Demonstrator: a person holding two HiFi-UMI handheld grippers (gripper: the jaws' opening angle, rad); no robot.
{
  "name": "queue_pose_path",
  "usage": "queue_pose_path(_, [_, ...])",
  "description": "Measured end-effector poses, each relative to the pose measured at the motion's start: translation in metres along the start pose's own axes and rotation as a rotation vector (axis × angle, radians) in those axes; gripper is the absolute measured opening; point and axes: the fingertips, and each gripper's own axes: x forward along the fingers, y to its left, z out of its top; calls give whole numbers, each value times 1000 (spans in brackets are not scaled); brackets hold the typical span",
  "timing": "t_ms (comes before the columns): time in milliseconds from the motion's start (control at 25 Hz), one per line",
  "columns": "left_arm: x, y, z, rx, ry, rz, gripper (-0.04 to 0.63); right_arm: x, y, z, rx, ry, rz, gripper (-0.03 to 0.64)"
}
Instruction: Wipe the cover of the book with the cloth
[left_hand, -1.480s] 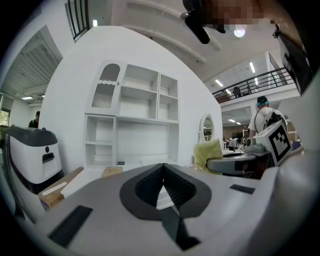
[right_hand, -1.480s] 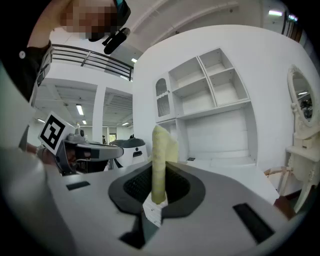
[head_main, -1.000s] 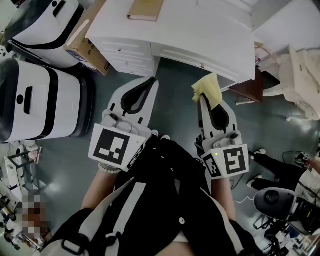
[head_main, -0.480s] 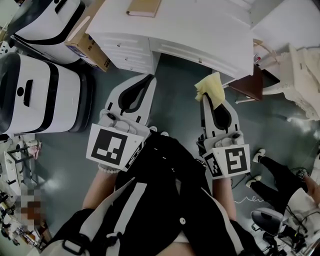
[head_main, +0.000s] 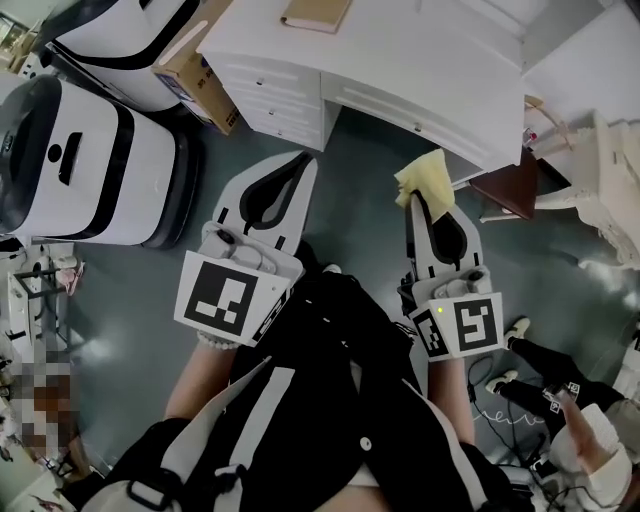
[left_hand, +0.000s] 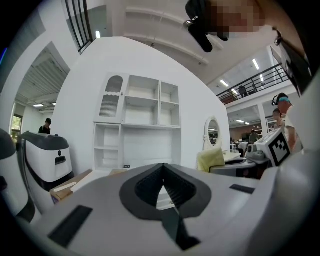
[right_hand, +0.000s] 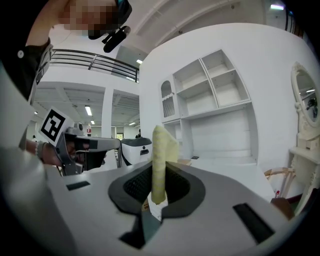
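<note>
A tan book lies on the white desk at the top of the head view, well beyond both grippers. My right gripper is shut on a folded yellow cloth, which sticks out past its tip near the desk's front edge. In the right gripper view the cloth stands upright between the closed jaws. My left gripper is shut and empty, pointing toward the desk's drawers; its jaws meet in the left gripper view. The yellow cloth shows there to the right.
Two large white-and-black machines stand at the left, with a cardboard box against the desk. A dark red chair seat and a cream chair sit at the right. Another person's legs are at the lower right.
Both grippers have edged forward toward the desk, the cloth still held in the right one. The view has shifted slightly; the person at the lower right has moved.
</note>
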Motion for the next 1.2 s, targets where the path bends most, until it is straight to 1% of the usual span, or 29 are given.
queue_pose_path(240, [-8,18,1,1,-25,28,0,13,11,2,-14,-5,23,38])
queue_pose_path(400, [-8,37,3,-6,-34,28,0,28,16,3,13,-9,12,38])
queue_pose_path(560, [-5,65,4,-15,-33,21,0,50,26,5,1,-2,-5,38])
queue_pose_path(800, [7,111,2,-22,-11,-11,0,97,42,10,1,1,-23,38])
queue_pose_path(1120, [22,175,-2,-7,14,-69,0,159,61,13,17,2,-74,38])
queue_pose_path(1200, [23,189,-3,-13,23,-86,0,171,68,14,18,5,-91,38])
